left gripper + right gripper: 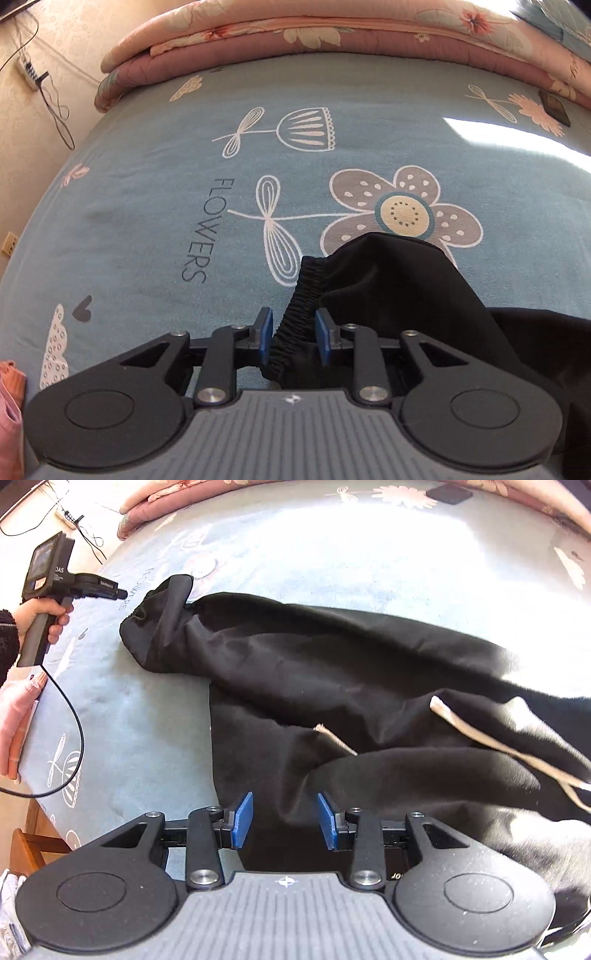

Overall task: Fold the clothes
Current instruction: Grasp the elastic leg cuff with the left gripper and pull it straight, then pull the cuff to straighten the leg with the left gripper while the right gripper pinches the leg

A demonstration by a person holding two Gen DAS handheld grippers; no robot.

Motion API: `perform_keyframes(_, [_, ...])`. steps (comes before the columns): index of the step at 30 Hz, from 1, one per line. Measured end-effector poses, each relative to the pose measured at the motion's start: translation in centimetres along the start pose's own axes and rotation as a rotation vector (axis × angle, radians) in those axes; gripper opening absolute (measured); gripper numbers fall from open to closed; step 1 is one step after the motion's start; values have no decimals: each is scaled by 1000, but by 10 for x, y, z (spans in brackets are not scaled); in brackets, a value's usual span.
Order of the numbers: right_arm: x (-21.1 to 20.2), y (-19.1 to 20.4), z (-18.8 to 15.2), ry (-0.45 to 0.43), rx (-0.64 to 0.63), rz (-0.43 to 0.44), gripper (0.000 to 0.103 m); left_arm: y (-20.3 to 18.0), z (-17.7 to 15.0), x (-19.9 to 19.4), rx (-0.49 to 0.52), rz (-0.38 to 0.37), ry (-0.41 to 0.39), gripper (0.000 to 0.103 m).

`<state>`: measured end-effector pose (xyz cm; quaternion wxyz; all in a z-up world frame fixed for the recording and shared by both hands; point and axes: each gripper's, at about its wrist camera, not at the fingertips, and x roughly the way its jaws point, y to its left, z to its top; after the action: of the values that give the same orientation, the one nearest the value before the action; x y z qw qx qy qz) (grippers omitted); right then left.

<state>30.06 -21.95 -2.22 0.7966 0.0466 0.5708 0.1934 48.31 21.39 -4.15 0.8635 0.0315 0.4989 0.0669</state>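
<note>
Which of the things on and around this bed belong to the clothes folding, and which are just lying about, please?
Belong to the job:
black trousers
their elastic cuff, between the open pads of the left gripper
right gripper, open over the cloth

Lying about:
pink quilt
dark phone
power strip

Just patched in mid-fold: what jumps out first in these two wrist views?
The black trousers dominate, sprawled across the blue flowered bedsheet with pale drawstrings lying on the cloth at the right. In the left wrist view the elastic cuff sits between the left gripper pads, which stand apart from it. The right gripper hovers open over the near edge of the trousers.
</note>
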Motion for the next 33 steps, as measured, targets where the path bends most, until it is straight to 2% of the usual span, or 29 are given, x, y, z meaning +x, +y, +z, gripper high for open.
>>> perform_keyframes(2, [2, 1, 6, -6, -3, 10, 43, 18, -14, 7, -138, -41, 10, 43])
perform_keyframes(4, [3, 1, 13, -13, -9, 20, 43, 31, -31, 17, -252, -70, 35, 43])
perform_keyframes(9, [0, 9, 46, -78, -152, 0, 43, 36, -55, 38, -345, -107, 45, 47])
perform_keyframes(11, [-1, 13, 64, -110, -225, -22, 43, 35, -57, 41, -374, -130, 5, 67])
perform_keyframes(13, [1, 15, 83, -141, -307, -50, 43, 34, -56, 44, -414, -157, -20, 79])
perform_keyframes(15, [10, 16, 98, -151, -396, -77, 43, 28, -54, 46, -414, -134, -29, 80])
perform_keyframes(16, [20, 17, 105, -154, -448, -101, 43, 24, -53, 45, -397, -115, -37, 79])
perform_keyframes(18, [43, 17, 118, -138, -543, -142, 43, 19, -54, 43, -372, -87, -53, 66])
perform_keyframes(19, [57, 18, 123, -118, -584, -154, 43, 20, -55, 42, -370, -82, -61, 55])
perform_keyframes(22, [99, 20, 138, -62, -704, -186, 43, 28, -59, 40, -392, -87, -78, 41])
perform_keyframes(27, [147, 35, 146, -42, -843, -215, 42, 41, -63, 40, -471, -154, -89, 31])
perform_keyframes(28, [155, 39, 148, -32, -871, -223, 40, 44, -64, 40, -493, -176, -91, 26])
perform_keyframes(29, [160, 40, 151, -18, -880, -225, 21, 46, -64, 40, -509, -192, -91, 22])
perform_keyframes(30, [160, 39, 154, -19, -873, -227, 8, 47, -65, 40, -521, -203, -91, 21])
perform_keyframes(31, [160, 39, 158, -19, -865, -228, 3, 48, -65, 40, -531, -215, -94, 19])
perform_keyframes(33, [159, 38, 165, -22, -847, -232, 3, 49, -64, 37, -546, -217, -108, 18])
